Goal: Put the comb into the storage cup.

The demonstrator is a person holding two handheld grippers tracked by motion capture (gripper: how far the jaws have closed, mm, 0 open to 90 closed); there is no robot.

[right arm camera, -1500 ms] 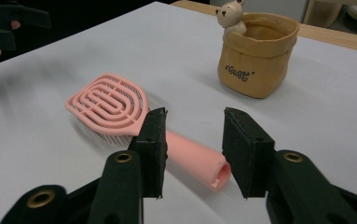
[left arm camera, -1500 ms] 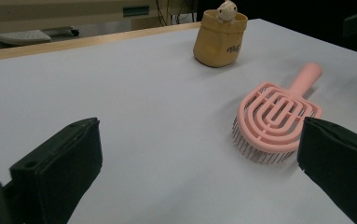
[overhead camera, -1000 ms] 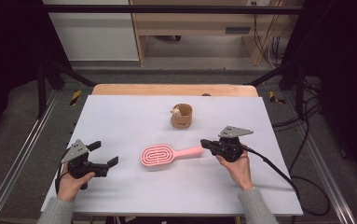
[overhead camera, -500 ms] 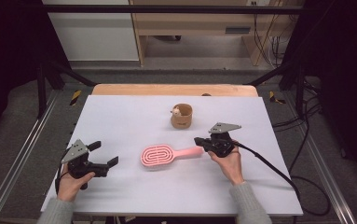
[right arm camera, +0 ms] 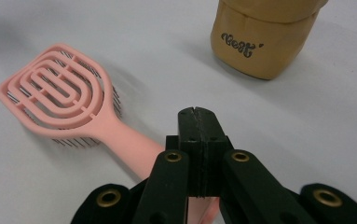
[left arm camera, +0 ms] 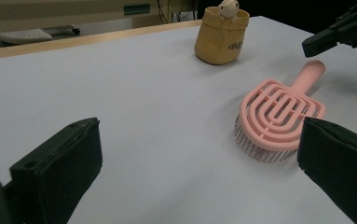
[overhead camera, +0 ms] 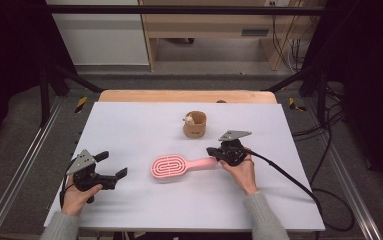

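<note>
The right gripper is the one close to the work. Its two black jaws are pressed flat together with nothing between them. In the right gripper view the closed tip hangs just above the end of the pink brush handle, and I cannot tell if it touches the handle. The jaws would need to open before they could take hold of it.

The pink hairbrush lies flat on the white counter, bristles down. Its long line runs across the counter from side to side. The handle end points at the right gripper and the round head points toward the left gripper. So the brush head lies to the left of the right gripper, and the handle is the part right under it.

The left gripper sits well apart from the brush, near the left front corner of the counter. Its jaws stand wide open and hold nothing. In the left gripper view the brush head shows between the two jaws, but far off. The right hand is much nearer to the brush than the left.

Behind the brush, near the middle of the counter, stands a small tan cup with a little pale toy peeking out of the top.

Counting: one hairbrush, one cup, one toy, two grippers.
</note>
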